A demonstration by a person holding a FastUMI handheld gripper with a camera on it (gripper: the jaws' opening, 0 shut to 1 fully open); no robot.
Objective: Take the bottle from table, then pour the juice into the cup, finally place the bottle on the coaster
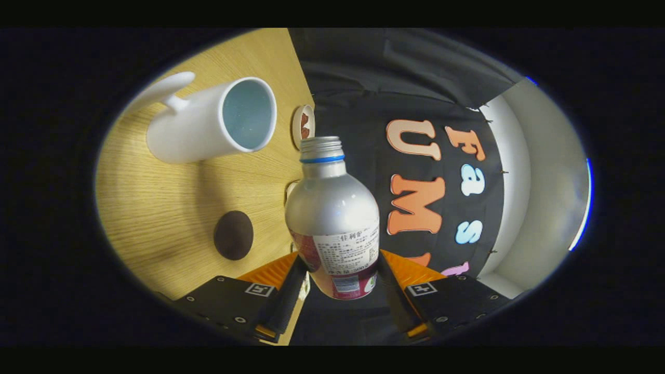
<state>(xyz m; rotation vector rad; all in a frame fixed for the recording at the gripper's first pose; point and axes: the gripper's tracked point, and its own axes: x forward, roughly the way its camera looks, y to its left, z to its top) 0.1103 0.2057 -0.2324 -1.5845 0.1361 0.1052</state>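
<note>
My gripper (340, 278) has its jaws clamped on the lower body of the silver bottle (332, 208), one on each side. I see the bottle lifted and the view rolled; its neck is uncapped. The white cup (208, 122) stands on the wooden worktop (156, 208) beyond, mouth open. A dark round coaster (234, 235) lies nearer, beside the bottle.

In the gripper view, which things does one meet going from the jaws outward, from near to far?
Gripper with jaws shut on the bottle → dark coaster → white cup on the wooden table.
</note>
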